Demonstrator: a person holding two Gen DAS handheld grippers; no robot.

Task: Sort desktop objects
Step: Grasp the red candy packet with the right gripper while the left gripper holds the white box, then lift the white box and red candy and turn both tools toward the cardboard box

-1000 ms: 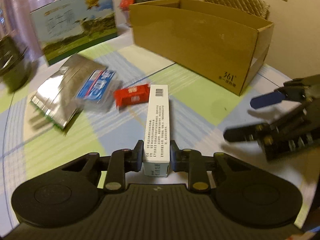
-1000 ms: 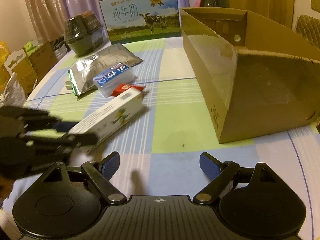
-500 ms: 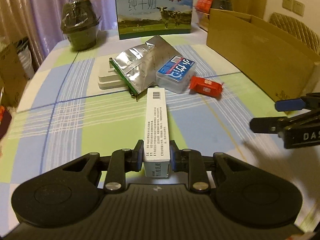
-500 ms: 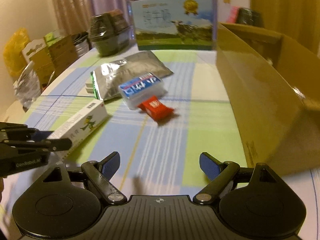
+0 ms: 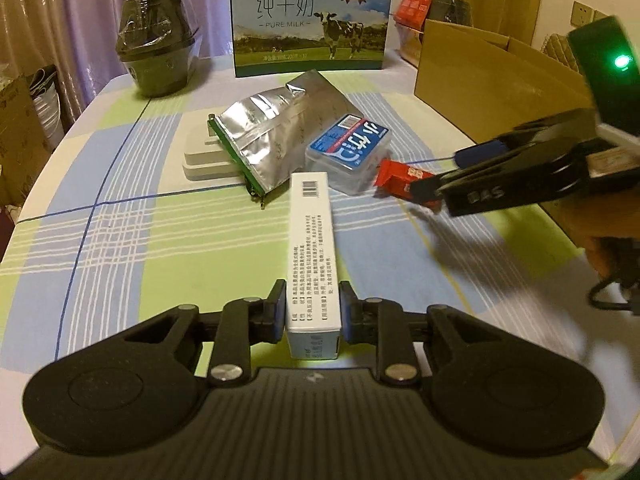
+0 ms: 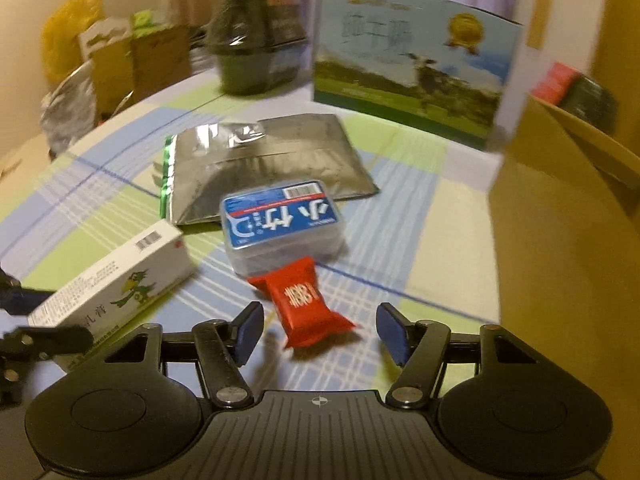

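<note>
Left wrist view: the left gripper (image 5: 313, 316) is clamped on a long white box (image 5: 311, 248), one pad on each side of its near end. The box has a barcode at the far end and small print too tiny to read. It points at a silver bag (image 5: 276, 128) and a clear case with a blue label (image 5: 347, 147) on the checked tablecloth (image 5: 120, 232). A red packet (image 5: 404, 178) lies just beside the case. The right gripper (image 5: 436, 172) reaches in from the right, over the red packet. Behind stands a milk carton (image 5: 310, 20) that says "PURE MILK". A big cardboard box (image 5: 492, 76) sits at the right.

Right wrist view: the right gripper (image 6: 318, 330) has its fingers wide apart, holding nothing. The red packet (image 6: 306, 304) lies between them, with white writing that is too blurry to read. The blue case (image 6: 282, 222) touches its far end. The white box (image 6: 112, 276) has a green bird drawn on its side.
</note>
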